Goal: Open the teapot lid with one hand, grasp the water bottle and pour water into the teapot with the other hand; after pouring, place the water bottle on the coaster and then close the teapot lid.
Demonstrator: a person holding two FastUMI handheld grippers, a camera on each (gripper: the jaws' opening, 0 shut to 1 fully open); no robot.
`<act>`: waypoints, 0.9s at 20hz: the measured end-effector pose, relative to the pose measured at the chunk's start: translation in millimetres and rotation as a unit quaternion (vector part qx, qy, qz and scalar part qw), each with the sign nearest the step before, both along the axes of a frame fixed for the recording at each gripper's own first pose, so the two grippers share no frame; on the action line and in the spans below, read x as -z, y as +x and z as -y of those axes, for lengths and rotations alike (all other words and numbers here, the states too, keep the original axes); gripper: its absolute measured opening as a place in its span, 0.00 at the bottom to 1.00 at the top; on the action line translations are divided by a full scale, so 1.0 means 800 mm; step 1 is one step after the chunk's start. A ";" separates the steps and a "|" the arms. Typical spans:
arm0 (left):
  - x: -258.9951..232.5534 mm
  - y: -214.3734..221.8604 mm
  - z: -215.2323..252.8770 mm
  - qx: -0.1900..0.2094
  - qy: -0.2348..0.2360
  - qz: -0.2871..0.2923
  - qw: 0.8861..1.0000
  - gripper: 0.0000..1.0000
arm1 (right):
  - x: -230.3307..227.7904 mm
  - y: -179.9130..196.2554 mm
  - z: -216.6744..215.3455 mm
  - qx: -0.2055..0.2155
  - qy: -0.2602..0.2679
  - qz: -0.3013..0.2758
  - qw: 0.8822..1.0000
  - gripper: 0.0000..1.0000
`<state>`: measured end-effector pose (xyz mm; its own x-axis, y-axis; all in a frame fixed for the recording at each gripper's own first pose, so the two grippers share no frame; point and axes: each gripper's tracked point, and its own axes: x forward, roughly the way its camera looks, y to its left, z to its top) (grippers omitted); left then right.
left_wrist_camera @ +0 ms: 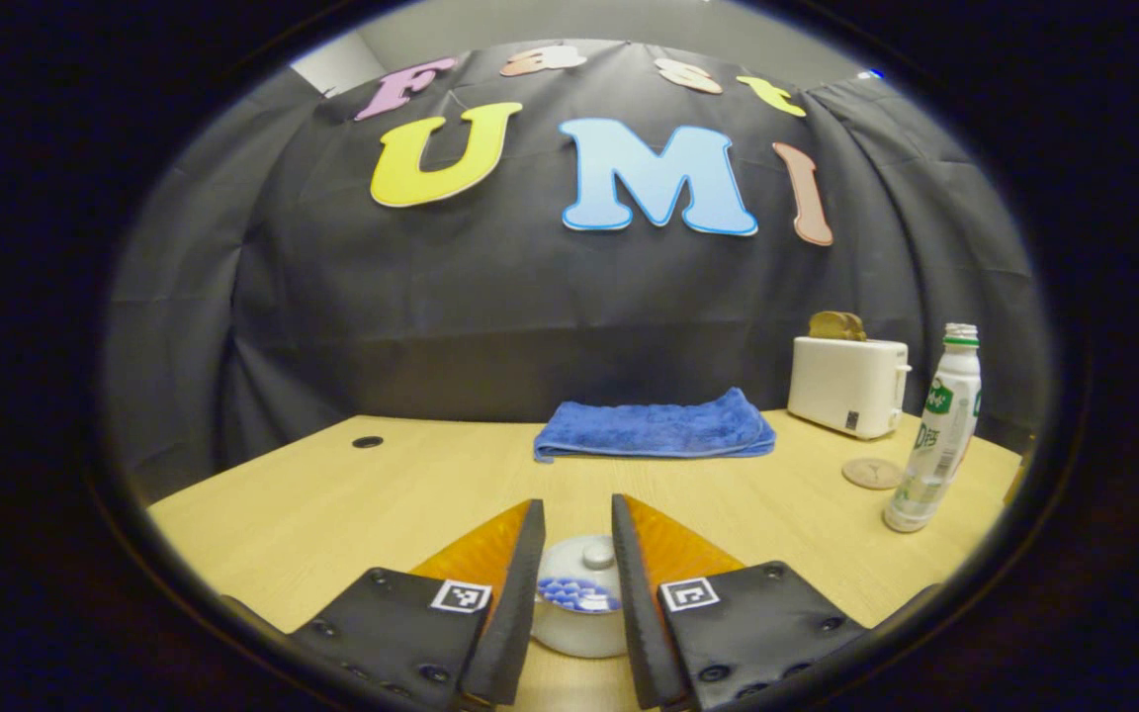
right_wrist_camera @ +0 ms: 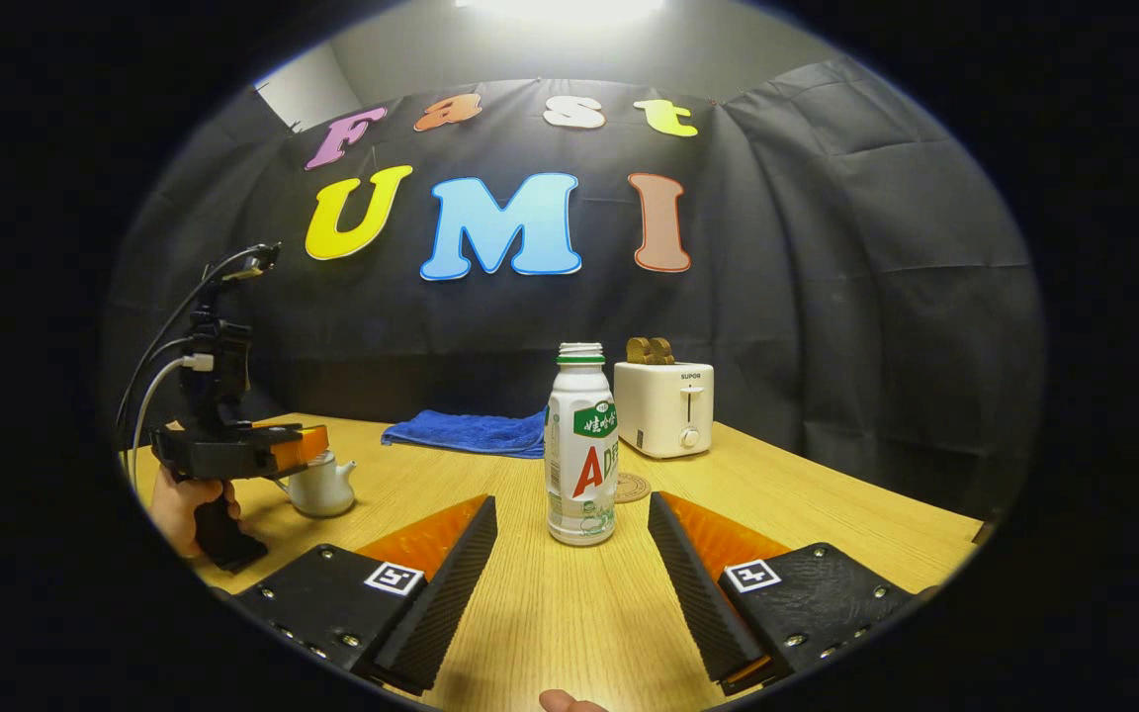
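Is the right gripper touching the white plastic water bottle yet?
Apart. In the right gripper view, the right gripper stands open with the white plastic water bottle upright between its fingers, and bare wooden table shows on both sides.

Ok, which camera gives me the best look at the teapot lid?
The left gripper view: the teapot lid sits close up, seen from above between that gripper's open fingers, knob visible. In the right gripper view the teapot is small and far off, its lid partly hidden under the left gripper.

Water bottle (right_wrist_camera: 581, 447) stands upright between spread fingers (right_wrist_camera: 451, 569).
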<state>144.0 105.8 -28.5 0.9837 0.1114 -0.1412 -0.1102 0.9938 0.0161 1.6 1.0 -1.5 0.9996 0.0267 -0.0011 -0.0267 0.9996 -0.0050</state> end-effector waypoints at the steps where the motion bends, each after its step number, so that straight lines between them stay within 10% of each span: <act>1: 0.003 0.005 0.008 0.013 0.007 -0.003 1.000 0.52 | 0.000 0.000 0.000 0.000 0.000 0.000 1.000 0.95; 4: 0.000 0.005 0.003 0.013 0.006 -0.005 1.000 0.23 | 0.000 0.000 0.000 0.000 0.000 0.000 1.000 0.95; 18: -0.041 -0.015 0.006 0.038 -0.041 0.049 0.997 0.16 | -0.027 0.034 0.002 -0.006 -0.048 0.026 0.998 0.95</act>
